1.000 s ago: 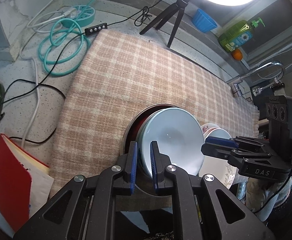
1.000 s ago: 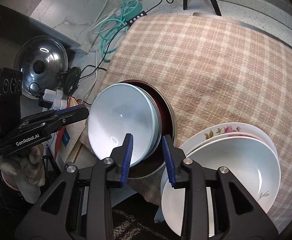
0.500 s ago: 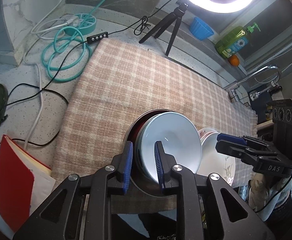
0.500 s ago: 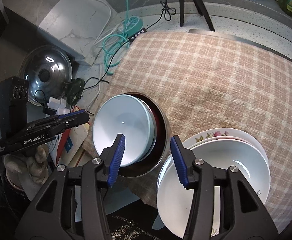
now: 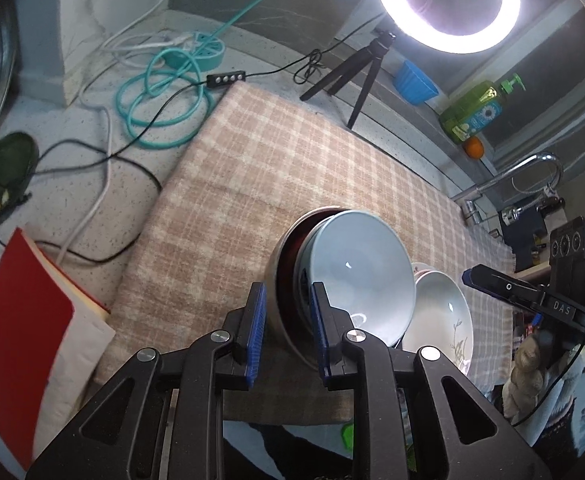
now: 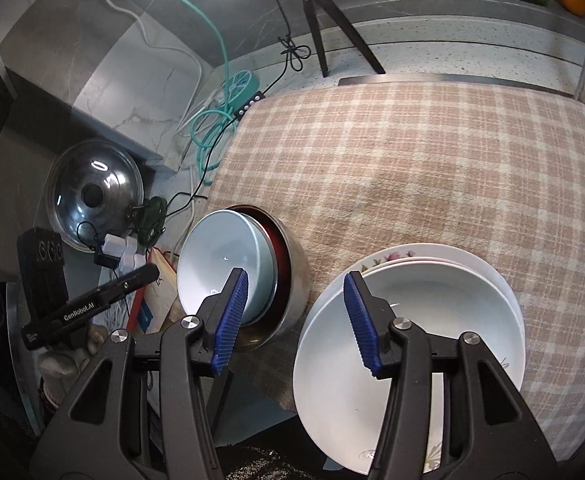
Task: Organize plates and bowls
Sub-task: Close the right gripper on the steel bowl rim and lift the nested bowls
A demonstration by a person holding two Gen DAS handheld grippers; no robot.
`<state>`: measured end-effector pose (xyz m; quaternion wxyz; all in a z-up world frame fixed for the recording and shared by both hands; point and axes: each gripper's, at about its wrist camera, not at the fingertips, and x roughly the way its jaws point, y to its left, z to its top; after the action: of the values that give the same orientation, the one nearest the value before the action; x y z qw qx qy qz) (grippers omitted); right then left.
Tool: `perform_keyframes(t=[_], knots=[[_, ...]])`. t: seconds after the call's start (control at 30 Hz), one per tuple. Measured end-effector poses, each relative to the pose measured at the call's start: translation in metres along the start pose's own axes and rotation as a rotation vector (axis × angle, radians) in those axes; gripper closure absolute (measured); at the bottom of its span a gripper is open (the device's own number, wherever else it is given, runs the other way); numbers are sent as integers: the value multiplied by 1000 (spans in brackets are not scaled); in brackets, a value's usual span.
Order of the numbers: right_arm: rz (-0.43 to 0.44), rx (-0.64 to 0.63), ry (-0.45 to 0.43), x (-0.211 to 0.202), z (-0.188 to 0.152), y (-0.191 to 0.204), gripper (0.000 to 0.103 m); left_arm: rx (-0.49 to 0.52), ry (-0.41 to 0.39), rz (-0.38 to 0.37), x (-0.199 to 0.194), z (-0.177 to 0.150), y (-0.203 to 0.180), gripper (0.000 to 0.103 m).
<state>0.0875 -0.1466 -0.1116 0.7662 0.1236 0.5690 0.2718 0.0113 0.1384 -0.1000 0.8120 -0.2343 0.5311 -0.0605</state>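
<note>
Plaid cloth (image 6: pixel 412 160) covers the counter and works as padding under the crockery. All places below are relative to it.

Task items, both on the cloth's near edge:
- Plate stack (image 6: pixel 432 320) is at the near-right corner. A white deep plate sits on top of a floral plate (image 6: pixel 392 258), and the stack overhangs the cloth's front edge slightly.
- Steel bowl (image 6: pixel 296 280) is just left of the stack, touching it or nearly so. A red bowl (image 6: pixel 276 248) is nested in it, with a pale blue bowl (image 6: pixel 220 256) on top, tilted and not seated flat. Looks like like-with-like sorting: bowls nested, plates piled.

Grippers:
- Right gripper (image 6: pixel 295 320) hovers above the gap between the bowl nest and the plates. Fingers are about half spread with nothing between the pads.
- Left gripper (image 5: pixel 287 334) is off the near-left side of the bowl nest. The gap is narrow and it grips nothing; the right view shows its tip clear of the bowl rim.

My read: the blue bowl needs seating level, or the nest is the next thing to move.

In the way:
- The plate stack crowds the steel bowl on the right, so there is little finger room there.
- Far half of the cloth is bare.

Off the cloth:
- Pot lid (image 6: pixel 92 196) and red book (image 5: pixel 24 320) to the left.
- Ring light (image 5: pixel 446 4) on a tripod (image 5: pixel 356 76) behind it.
- Teal cable (image 5: pixel 160 120) at the far-left corner.
- Soap bottle (image 5: pixel 476 112) and blue cup (image 5: pixel 416 80) on the ledge behind.

None of these block anything.
</note>
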Motion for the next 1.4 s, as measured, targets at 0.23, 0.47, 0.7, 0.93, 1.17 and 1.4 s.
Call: perform_keyframes(t=[0.23, 0.47, 0.7, 0.93, 1.17, 1.4], knots=[[24, 56, 0, 12, -14, -10, 51, -60, 10, -25, 11, -11, 11, 83], [14, 25, 34, 29, -17, -3, 51, -53, 31, -22, 17, -11, 13, 83], [4, 17, 58, 40, -12, 0, 58, -41, 50, -13, 24, -9, 15, 83], [13, 20, 91, 52, -14, 2, 67, -32, 64, -19, 29, -8, 14, 83], [-21, 9, 127, 67, -16, 5, 78, -24, 76, -27, 36, -6, 14, 83], [-6, 23, 144, 76, -18, 8, 91, -6, 82, -37, 40, -6, 10, 92]])
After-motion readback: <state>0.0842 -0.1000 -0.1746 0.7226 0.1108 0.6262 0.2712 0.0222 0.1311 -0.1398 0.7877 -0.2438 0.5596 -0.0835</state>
